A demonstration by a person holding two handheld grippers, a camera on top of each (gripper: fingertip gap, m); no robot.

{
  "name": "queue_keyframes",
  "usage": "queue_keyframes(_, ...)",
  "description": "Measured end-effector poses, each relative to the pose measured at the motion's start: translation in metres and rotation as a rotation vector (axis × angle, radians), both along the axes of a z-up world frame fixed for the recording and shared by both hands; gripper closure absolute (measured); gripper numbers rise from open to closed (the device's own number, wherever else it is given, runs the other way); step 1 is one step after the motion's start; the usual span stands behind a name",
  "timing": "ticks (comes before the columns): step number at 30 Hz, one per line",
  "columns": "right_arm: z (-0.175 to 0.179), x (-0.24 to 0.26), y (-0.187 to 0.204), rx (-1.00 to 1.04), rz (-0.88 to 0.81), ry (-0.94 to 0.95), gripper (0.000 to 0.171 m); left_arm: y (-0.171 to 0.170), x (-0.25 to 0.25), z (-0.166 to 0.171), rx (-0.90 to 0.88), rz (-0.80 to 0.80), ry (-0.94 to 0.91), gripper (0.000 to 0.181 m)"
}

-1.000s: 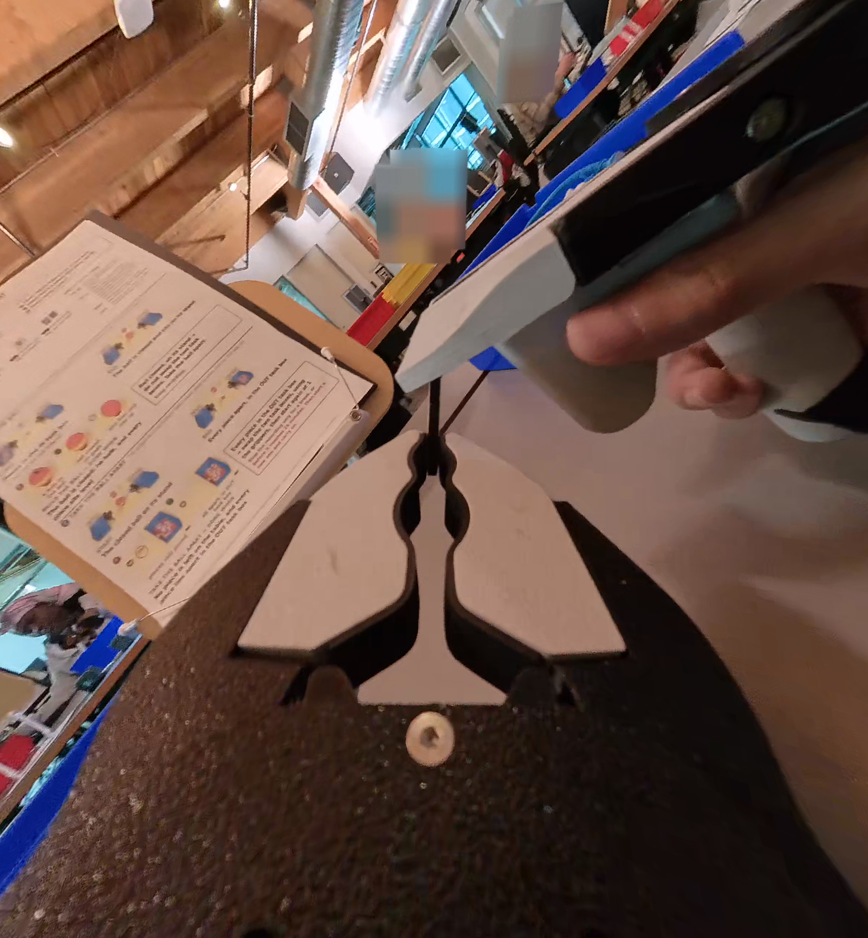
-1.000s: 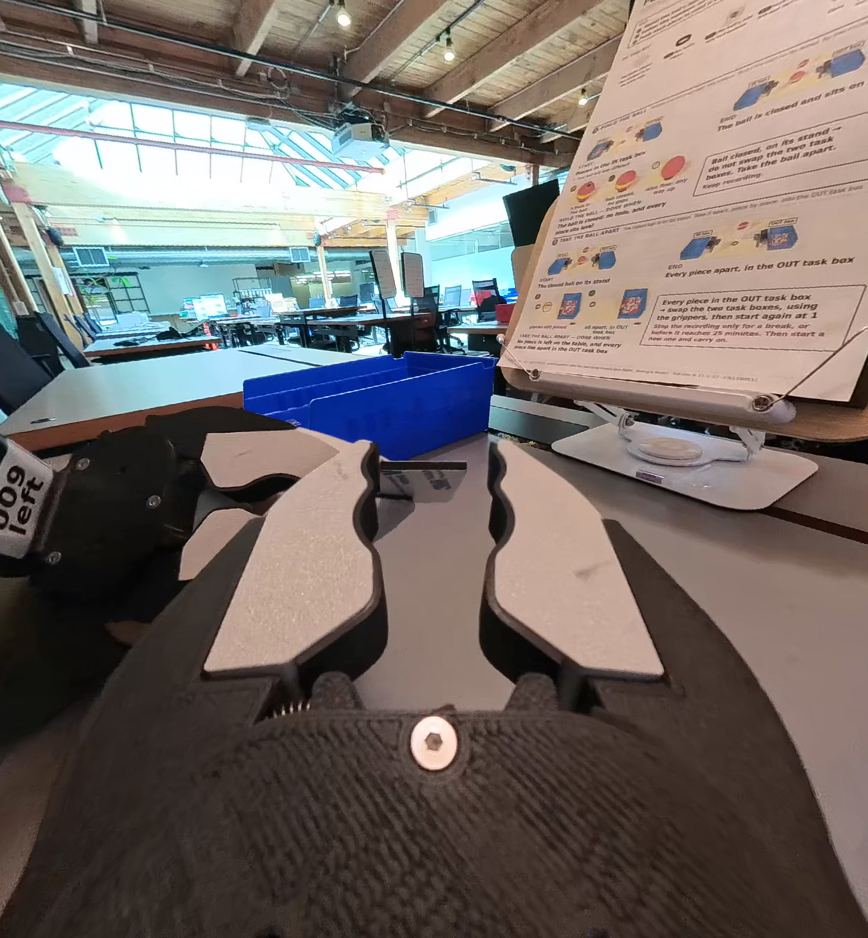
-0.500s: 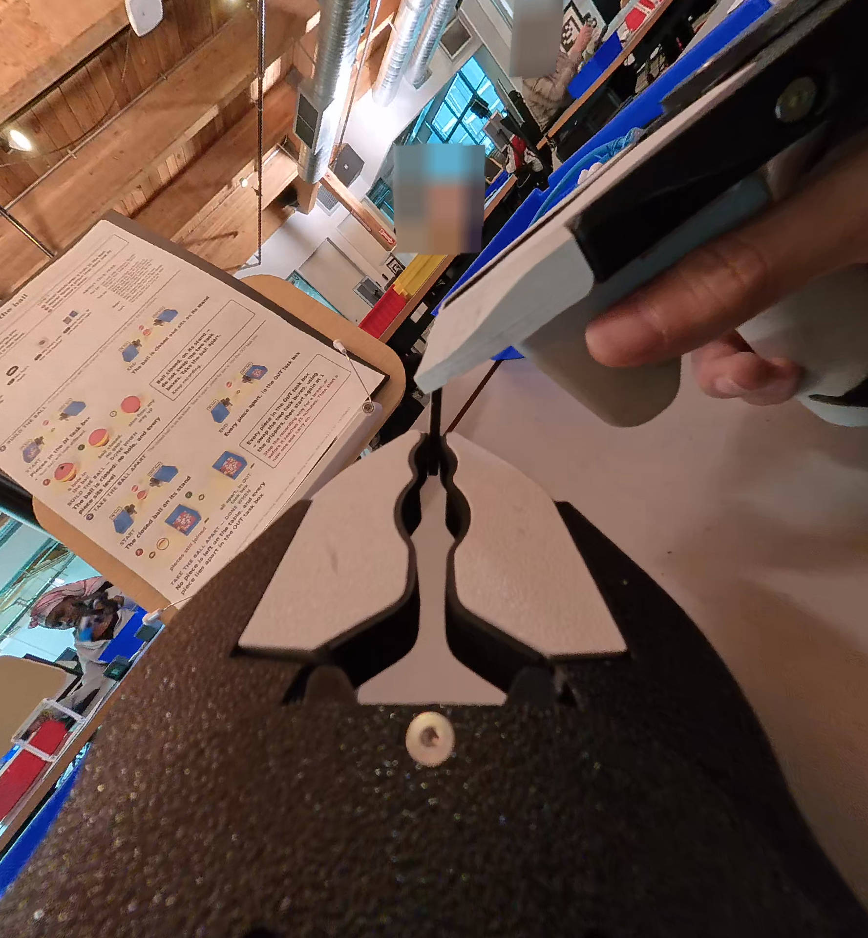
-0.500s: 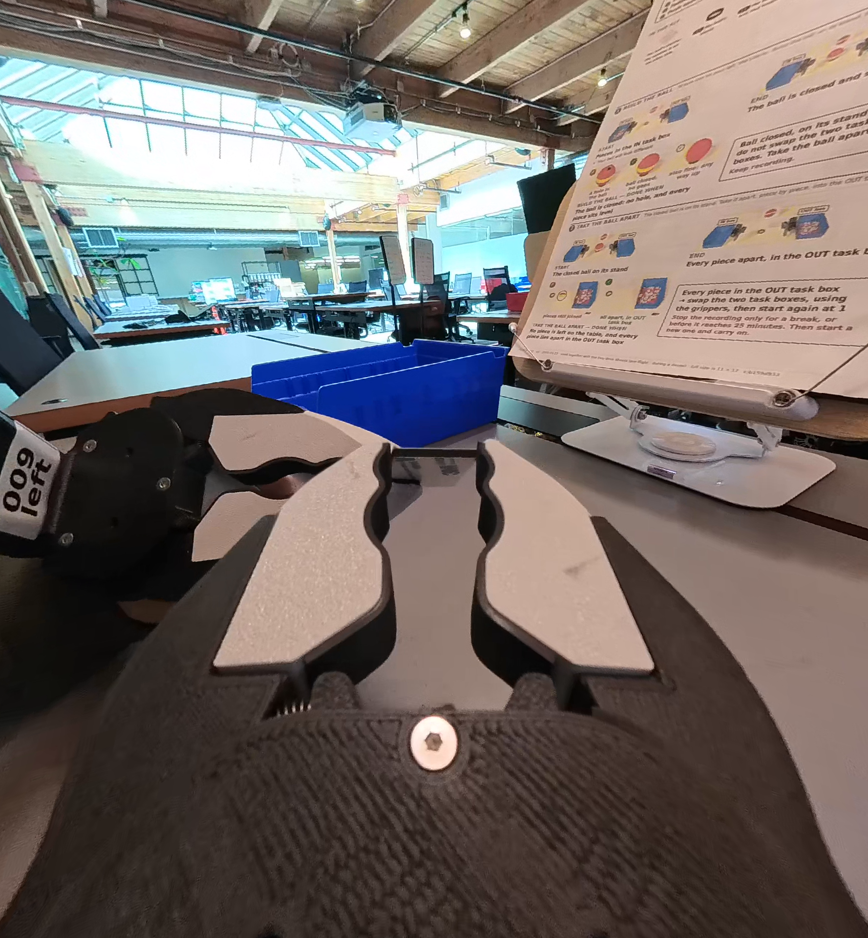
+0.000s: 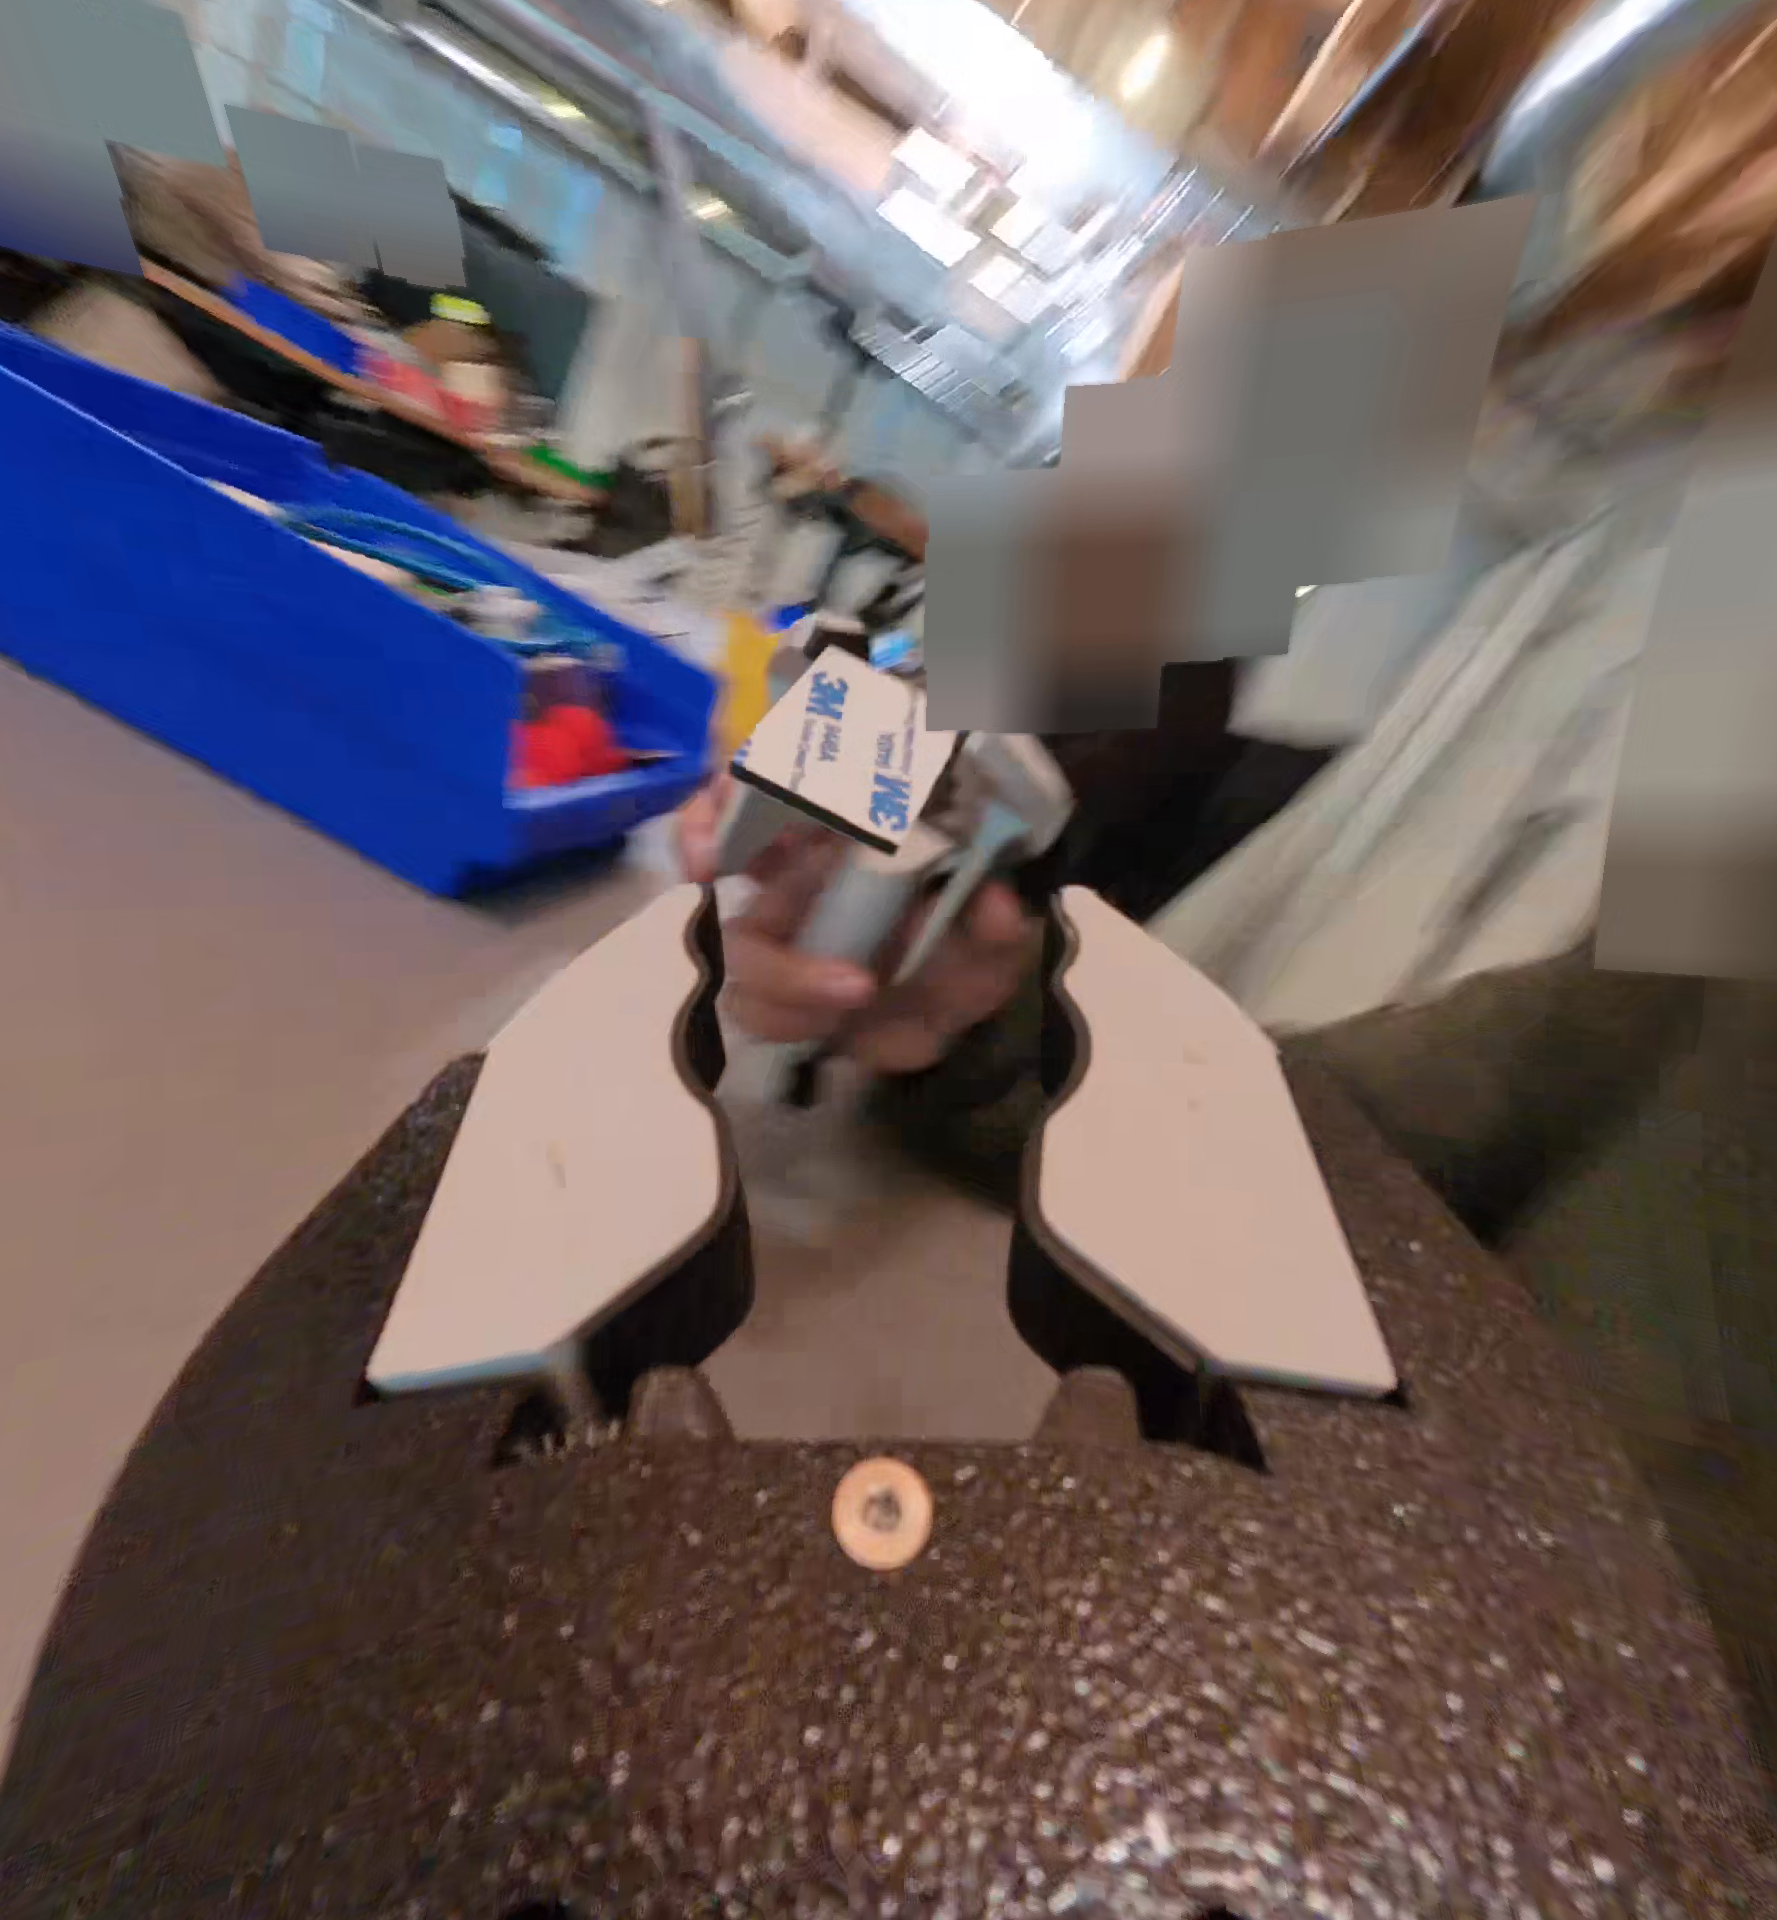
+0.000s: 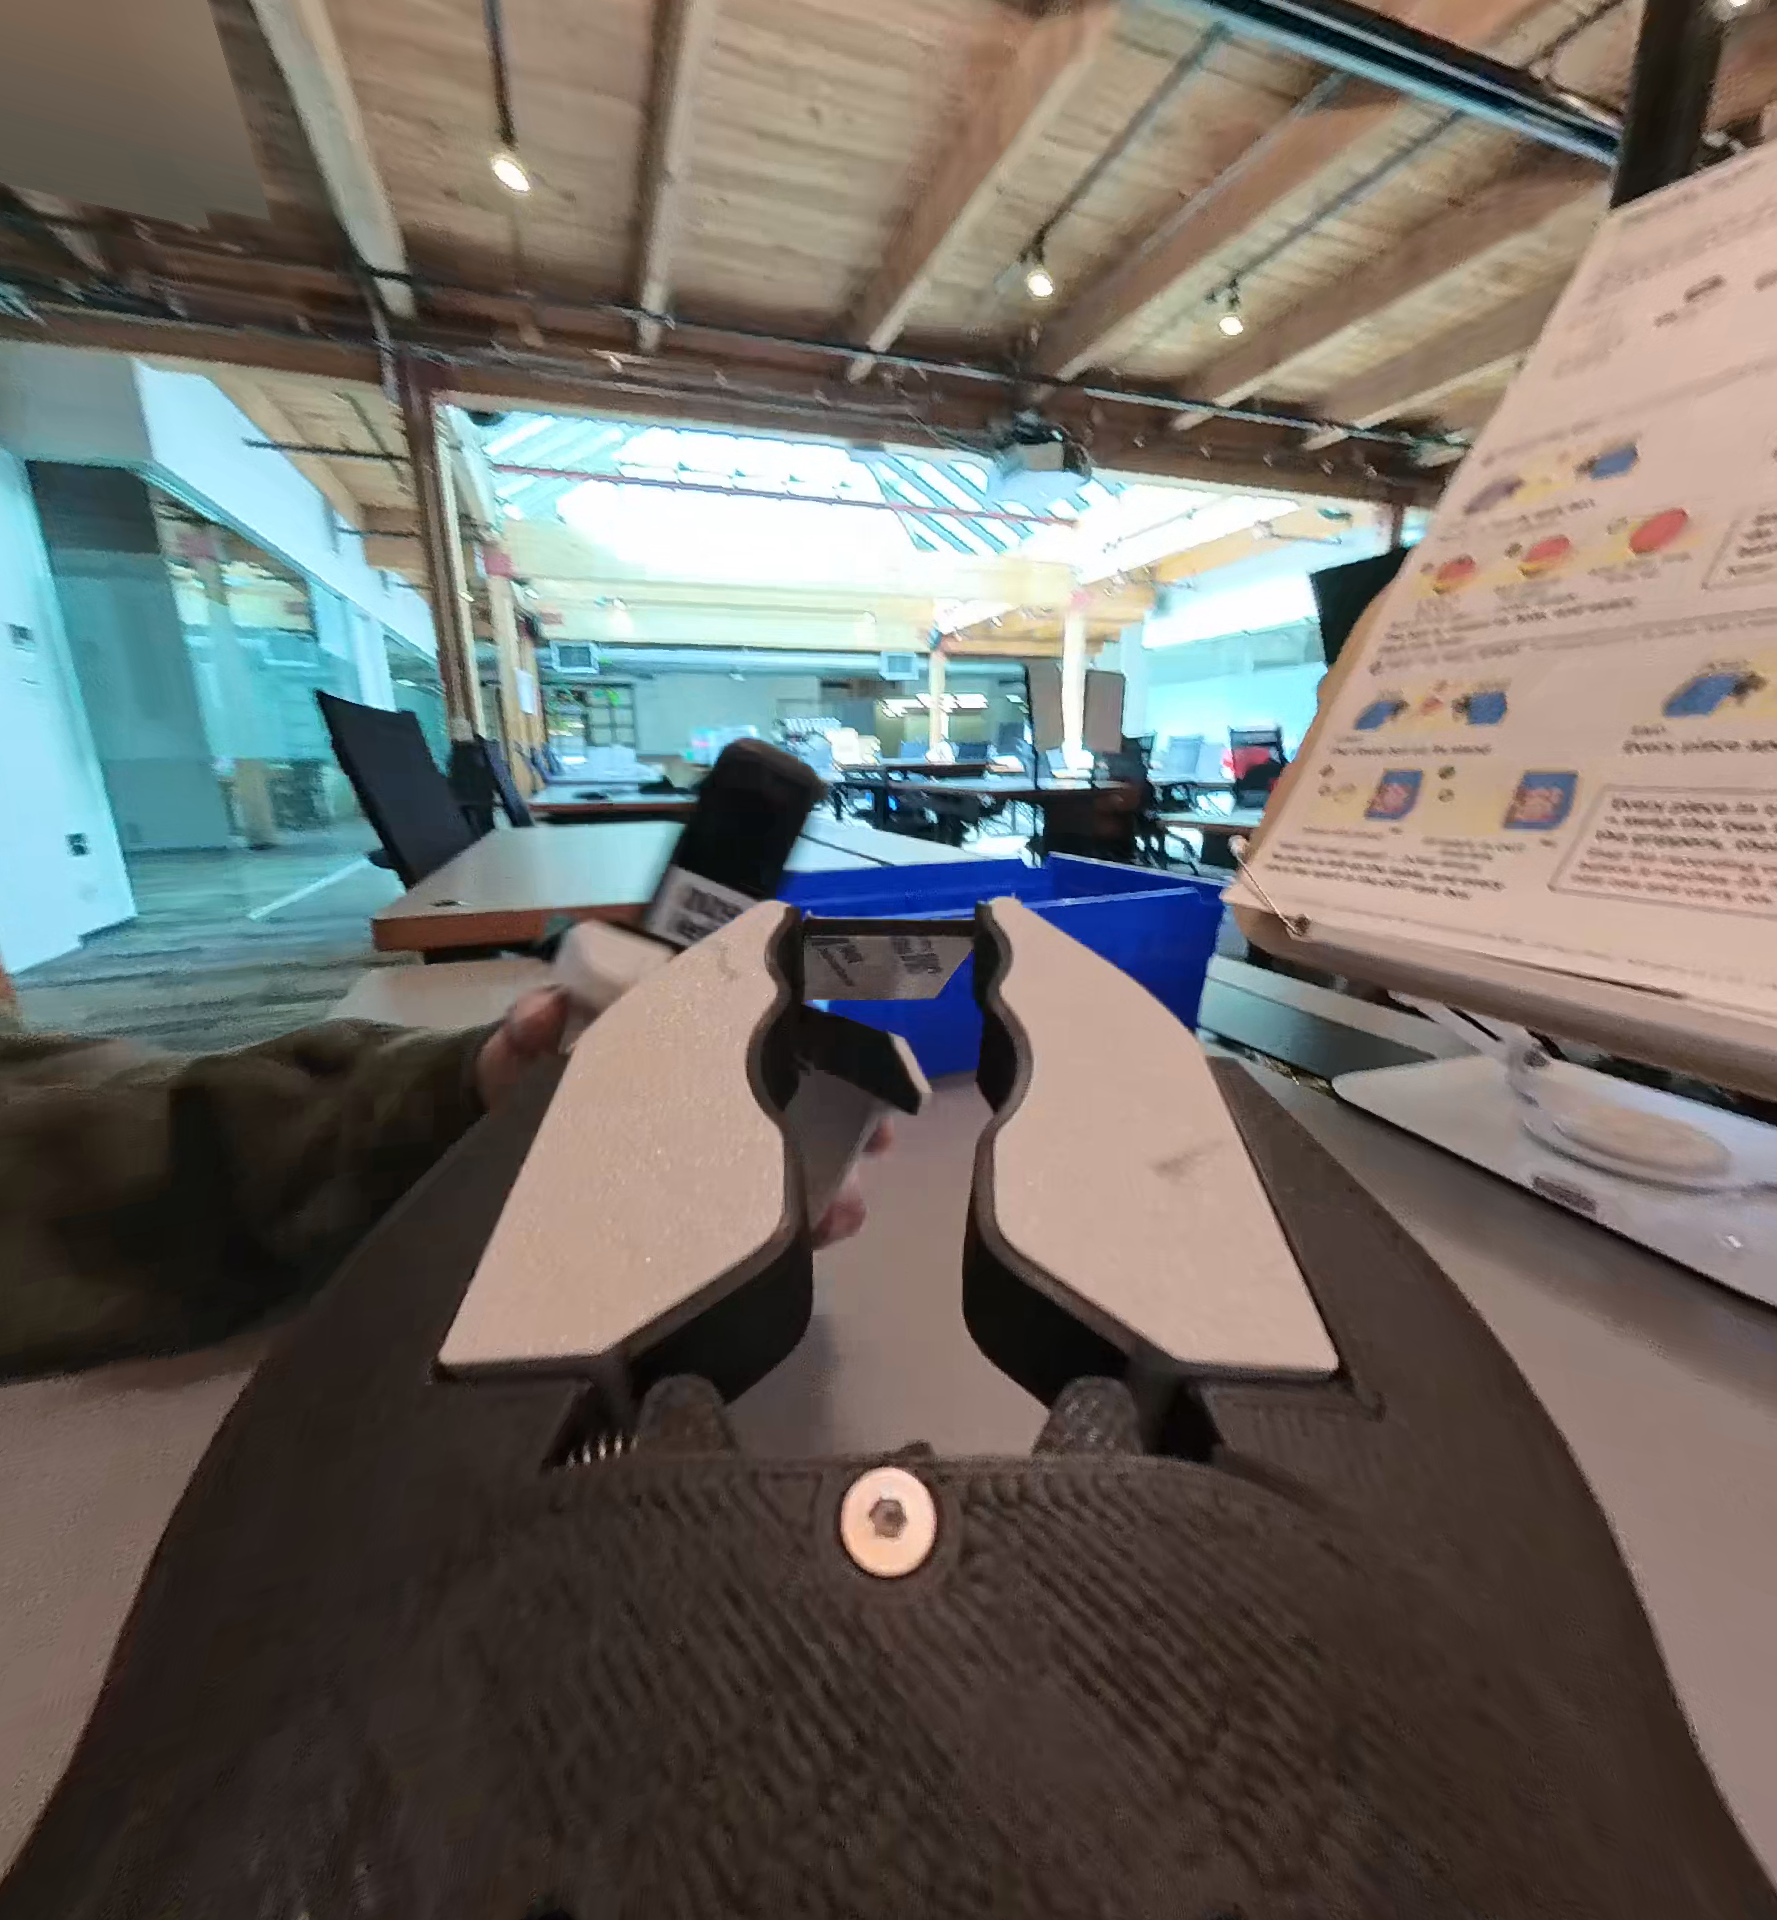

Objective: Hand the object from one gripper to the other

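Observation:
The object is a thin flat pad with a white printed backing and a black foam edge. My right gripper is shut on it, the pad spanning the gap between the fingertips. In the left wrist view the pad shows farther off, held up in the right gripper above the table. My left gripper is open and empty, facing the pad from a short distance. In the right wrist view a left-gripper finger and its black handle sit just left of and below the pad, apart from it.
A blue bin holding small parts stands on the grey table; it also shows behind the pad. An instruction sheet on a stand rises at the right, on a white base. A sleeved arm lies at the left.
The left gripper, shut on the pad before, has opened, let it go and swung round to face the right gripper. The right gripper has closed on the pad.

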State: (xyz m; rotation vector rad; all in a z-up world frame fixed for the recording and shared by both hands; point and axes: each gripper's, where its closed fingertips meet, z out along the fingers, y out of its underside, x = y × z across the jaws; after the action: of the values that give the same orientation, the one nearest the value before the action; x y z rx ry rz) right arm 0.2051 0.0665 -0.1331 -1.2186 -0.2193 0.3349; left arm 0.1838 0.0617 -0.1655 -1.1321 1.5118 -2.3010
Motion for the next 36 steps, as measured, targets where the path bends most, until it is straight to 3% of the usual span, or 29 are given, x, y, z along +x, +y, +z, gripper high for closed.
queue_keyframes(3, 0.002, -0.01, -0.005, 0.045, 0.046, -0.048, 0.141, 0.002, -0.014, 0.016, -0.378, -0.251, 0.064, 0.145)
queue_keyframes(5, 0.0, -0.019, -0.005, 0.056, 0.057, -0.115, 0.14, -0.001, -0.021, 0.016, -0.486, -0.37, 0.109, 0.152)
queue_keyframes(11, -0.011, -0.033, -0.002, 0.03, 0.041, -0.287, 0.14, -0.002, -0.024, 0.009, -0.527, -0.431, 0.15, 0.174)
queue_keyframes(19, -0.017, -0.034, 0.0, 0.009, 0.033, -0.332, 0.14, 0.004, -0.023, 0.004, -0.53, -0.409, 0.179, 0.174)
queue_keyframes(26, -0.028, -0.029, 0.004, -0.054, -0.012, -0.379, 0.14, 0.009, -0.016, -0.006, -0.4, -0.282, 0.146, 0.177)
queue_keyframes(28, -0.029, -0.023, 0.009, -0.1, -0.02, -0.279, 0.124, 0.012, -0.015, -0.007, -0.342, -0.23, 0.115, 0.177)
queue_keyframes(31, -0.028, -0.017, 0.014, -0.175, 0.029, -0.073, 0.118, 0.017, -0.009, -0.014, -0.165, -0.1, 0.066, 0.178)
queue_keyframes(34, -0.034, -0.021, 0.017, -0.244, 0.107, 0.035, 0.128, 0.023, -0.008, -0.01, 0.015, 0.033, -0.055, 0.178)
queue_keyframes(36, -0.04, -0.022, 0.019, -0.282, 0.111, 0.036, 0.147, 0.026, -0.008, -0.009, 0.088, 0.078, -0.096, 0.178)
